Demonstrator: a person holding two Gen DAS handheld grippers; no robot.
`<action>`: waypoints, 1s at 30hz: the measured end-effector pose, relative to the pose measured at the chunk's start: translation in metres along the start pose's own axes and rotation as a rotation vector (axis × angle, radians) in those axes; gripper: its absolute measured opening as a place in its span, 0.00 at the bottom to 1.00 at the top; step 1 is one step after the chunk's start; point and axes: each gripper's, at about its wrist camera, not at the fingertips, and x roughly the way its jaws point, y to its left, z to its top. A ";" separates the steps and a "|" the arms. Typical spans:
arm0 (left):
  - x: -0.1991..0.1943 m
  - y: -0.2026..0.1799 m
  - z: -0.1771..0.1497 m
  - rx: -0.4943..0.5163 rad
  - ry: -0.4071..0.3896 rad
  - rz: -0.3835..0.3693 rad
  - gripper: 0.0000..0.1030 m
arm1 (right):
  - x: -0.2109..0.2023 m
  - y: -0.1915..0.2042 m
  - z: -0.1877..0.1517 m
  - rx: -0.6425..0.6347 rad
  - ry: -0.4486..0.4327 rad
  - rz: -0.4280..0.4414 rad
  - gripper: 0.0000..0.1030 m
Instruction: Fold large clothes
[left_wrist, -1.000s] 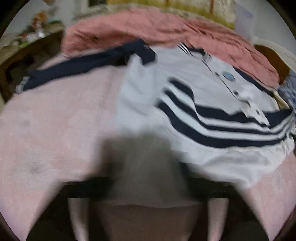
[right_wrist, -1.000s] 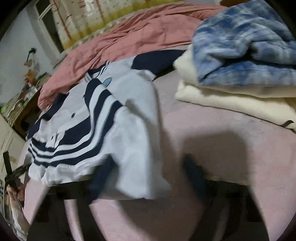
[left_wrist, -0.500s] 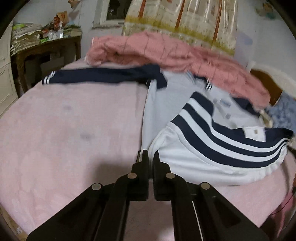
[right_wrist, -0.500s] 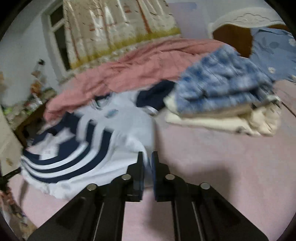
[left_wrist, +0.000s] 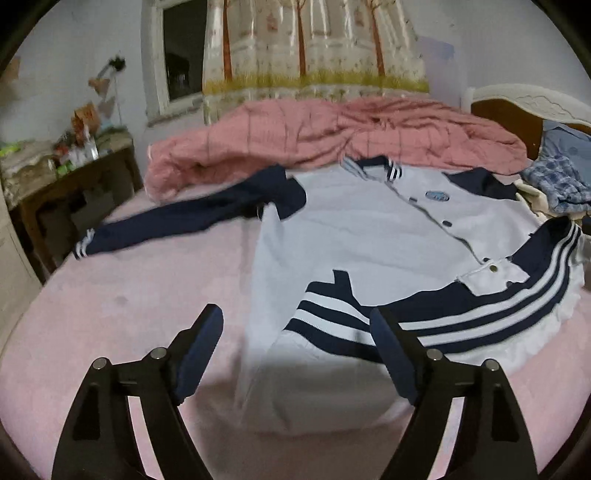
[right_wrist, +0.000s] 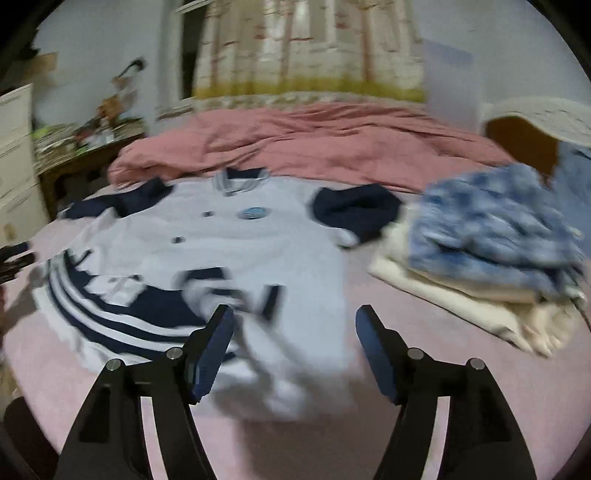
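A white button-up jacket (left_wrist: 369, 236) with navy sleeves and navy stripes lies on the pink bed (left_wrist: 129, 302). Its striped hem (left_wrist: 480, 317) is folded up over its front. One navy sleeve (left_wrist: 192, 221) stretches out to the left. My left gripper (left_wrist: 295, 325) is open and empty, just above the jacket's near left edge. In the right wrist view the jacket (right_wrist: 258, 236) lies ahead, its near edge crumpled. My right gripper (right_wrist: 295, 321) is open and empty over that edge.
A rumpled pink quilt (left_wrist: 332, 136) lies behind the jacket. A stack of folded clothes, blue plaid (right_wrist: 491, 229) over cream (right_wrist: 461, 299), sits at the right. A wooden side table (left_wrist: 66, 184) with clutter stands left of the bed. A headboard (left_wrist: 509, 122) is at the far right.
Both grippers were shut half a second ago and are now open. The jacket's hem has been dropped folded over its front. Both grippers have pulled back a little.
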 end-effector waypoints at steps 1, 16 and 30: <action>0.009 0.001 0.001 -0.019 0.037 -0.011 0.78 | 0.003 0.005 0.005 -0.008 0.019 0.028 0.68; 0.002 0.009 -0.007 -0.057 0.007 -0.112 0.17 | 0.052 0.035 -0.002 -0.073 0.066 -0.133 0.16; 0.052 -0.025 0.006 0.075 0.169 -0.117 0.14 | 0.039 0.012 0.002 0.026 -0.017 -0.096 0.15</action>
